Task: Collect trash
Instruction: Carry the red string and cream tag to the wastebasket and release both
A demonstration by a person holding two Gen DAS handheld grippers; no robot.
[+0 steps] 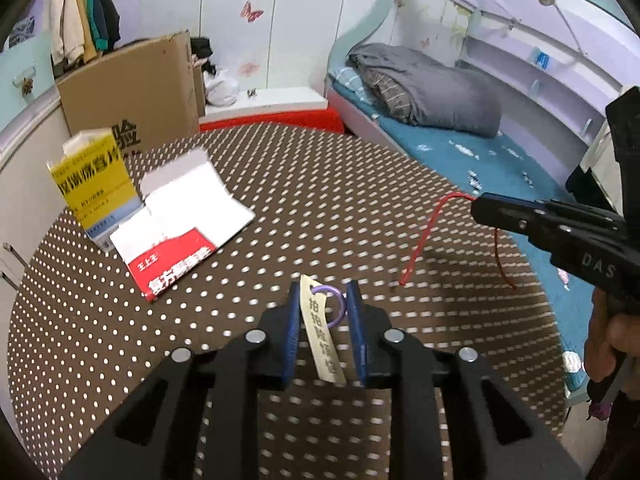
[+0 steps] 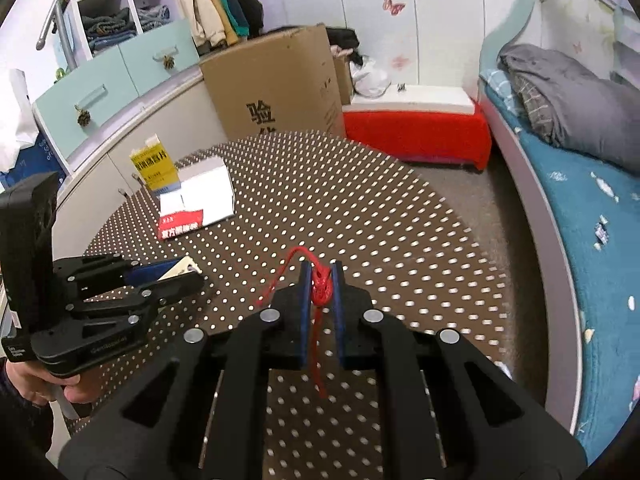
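Note:
My left gripper [image 1: 323,294] is shut on a cream paper tag [image 1: 323,332] with black characters and a purple ring [image 1: 335,305], lifted above the brown dotted table [image 1: 320,200]. My right gripper [image 2: 320,276] is shut on a knotted red string [image 2: 321,294], whose ends dangle over the table. From the left wrist view the right gripper [image 1: 476,206] hangs at the right with the red string [image 1: 418,246] trailing below it. In the right wrist view the left gripper [image 2: 192,270] shows at the left, the tag [image 2: 176,270] between its blue pads.
A flattened red-and-white box [image 1: 182,232] and an upright yellow box [image 1: 94,184] sit at the table's far left. Behind stand a large cardboard carton [image 2: 280,88], a red bench [image 2: 416,132] and cabinets. A bed with a blue sheet [image 2: 580,208] runs along the right.

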